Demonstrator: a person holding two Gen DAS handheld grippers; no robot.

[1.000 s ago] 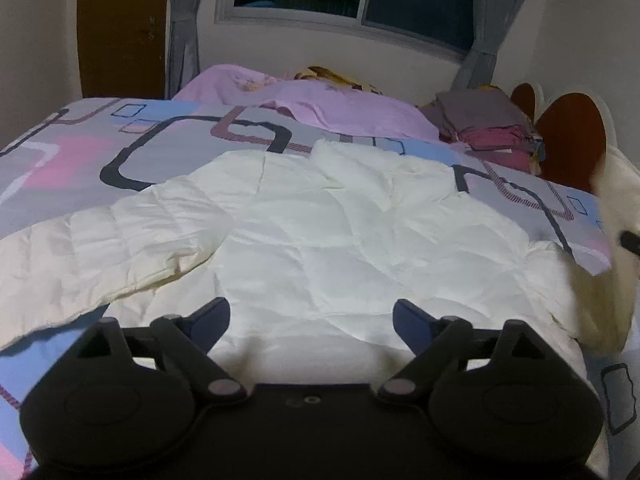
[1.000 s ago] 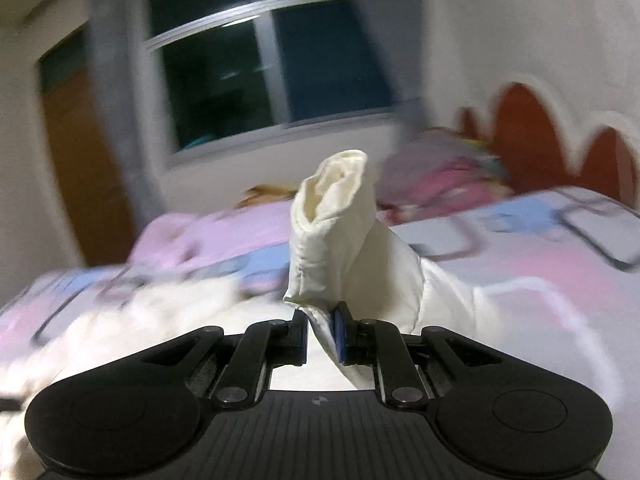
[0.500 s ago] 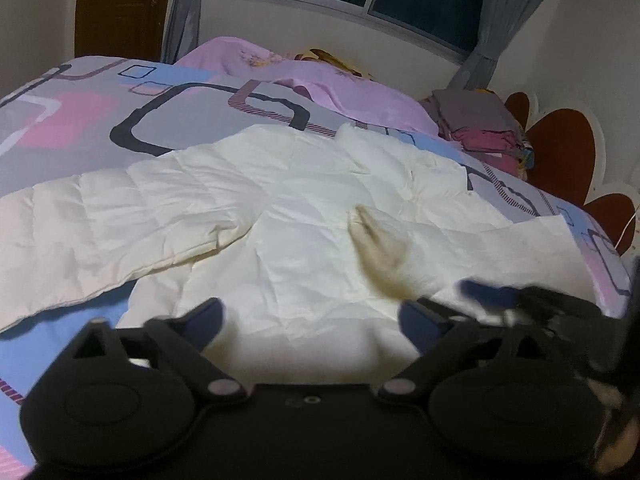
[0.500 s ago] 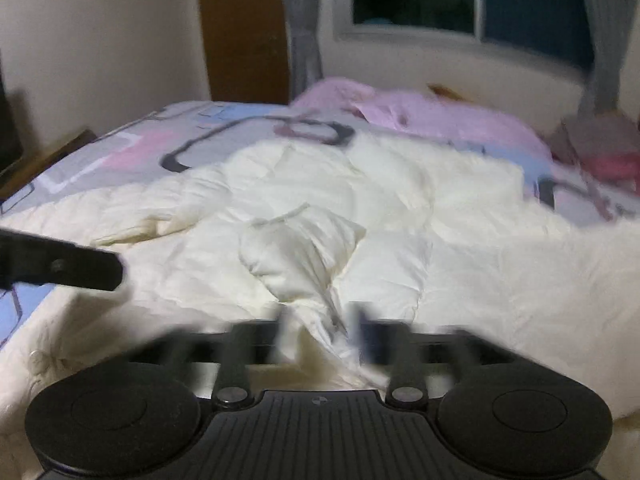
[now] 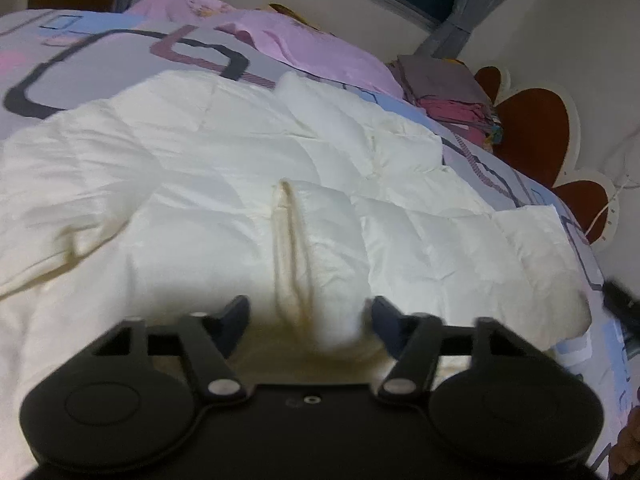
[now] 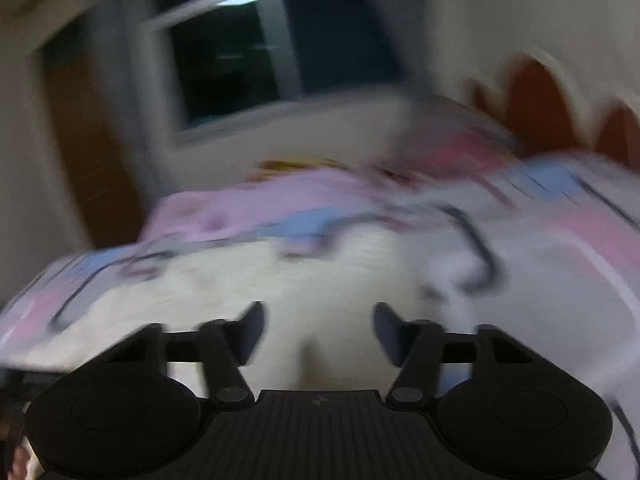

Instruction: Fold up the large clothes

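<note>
A cream quilted jacket (image 5: 224, 184) lies spread on the bed, one sleeve (image 5: 320, 232) folded across its body. The sleeve's cuff end reaches down between the fingers of my left gripper (image 5: 310, 316), which hovers low over the jacket. Its jaws are closing, and the pads stand clear of the cloth on both sides. In the blurred right wrist view, my right gripper (image 6: 318, 332) hangs over the jacket (image 6: 328, 280). Its jaws are closing too, with nothing pinched between them. A dark part at the right edge of the left wrist view may be that gripper.
The patterned bedsheet (image 5: 100, 60) shows around the jacket. A pink blanket (image 5: 304, 40) lies along the far side under the window (image 6: 240, 60). A stack of folded clothes (image 5: 452, 88) sits beside the red-and-white headboard (image 5: 532, 128) at the right.
My right gripper let go of the sleeve, which now lies across the jacket's body, then swung away. My left gripper dropped closer to the jacket over the cuff, its jaws narrower.
</note>
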